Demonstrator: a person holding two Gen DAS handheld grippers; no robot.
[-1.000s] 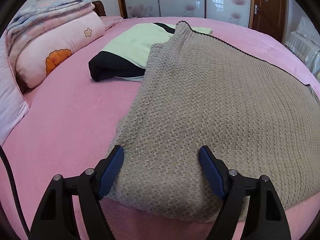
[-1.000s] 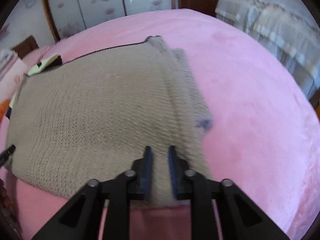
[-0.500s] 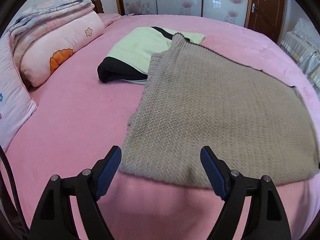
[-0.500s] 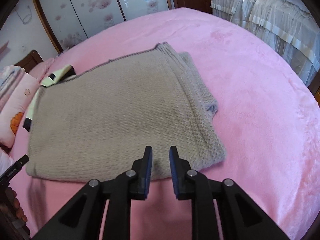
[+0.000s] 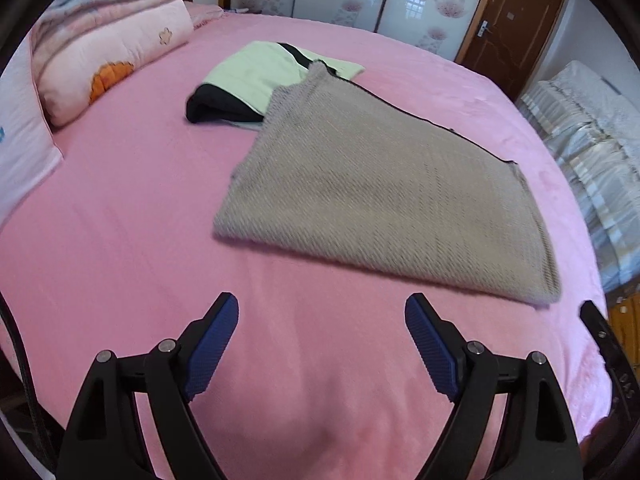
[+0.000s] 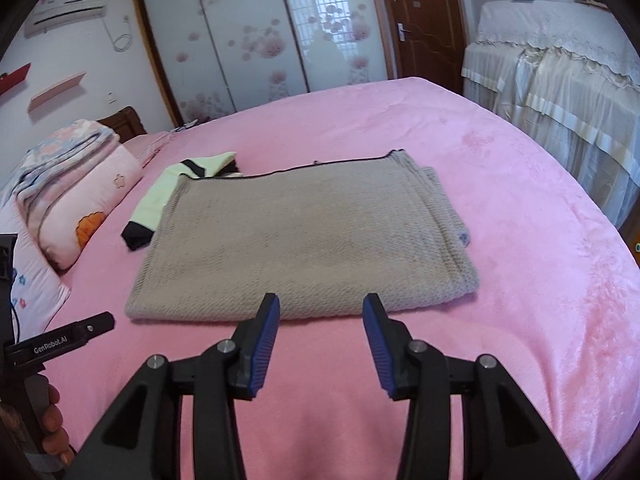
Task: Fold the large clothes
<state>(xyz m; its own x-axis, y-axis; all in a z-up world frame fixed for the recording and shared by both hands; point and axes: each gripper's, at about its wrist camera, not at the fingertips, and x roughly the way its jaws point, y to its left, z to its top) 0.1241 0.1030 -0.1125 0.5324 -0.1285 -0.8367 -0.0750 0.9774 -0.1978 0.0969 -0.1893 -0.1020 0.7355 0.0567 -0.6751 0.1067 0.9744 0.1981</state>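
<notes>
A folded beige knit sweater [image 5: 384, 196] [image 6: 304, 240] lies flat on the pink bed [image 5: 120, 248] [image 6: 540, 280], its far corner resting on a folded green-and-black garment [image 5: 256, 76] [image 6: 160, 200]. My left gripper [image 5: 322, 320] hovers above bare pink sheet, short of the sweater's near edge; its jaws are wide and still opening, with nothing between them. My right gripper [image 6: 320, 316] hangs just in front of the sweater's near edge, its jaws opening and empty. The left gripper's body also shows at the left edge of the right wrist view.
Pink pillows and a folded quilt [image 5: 108, 28] [image 6: 72, 184] are stacked at the bed's left. Sliding wardrobe doors [image 6: 260, 36] and a brown door [image 5: 512, 24] stand behind. Covered furniture [image 6: 560, 80] stands to the right of the bed.
Both grippers have pulled back and risen away from the sweater, which now lies farther off. The right gripper's jaws went from shut to apart; the left gripper's jaws widened slightly.
</notes>
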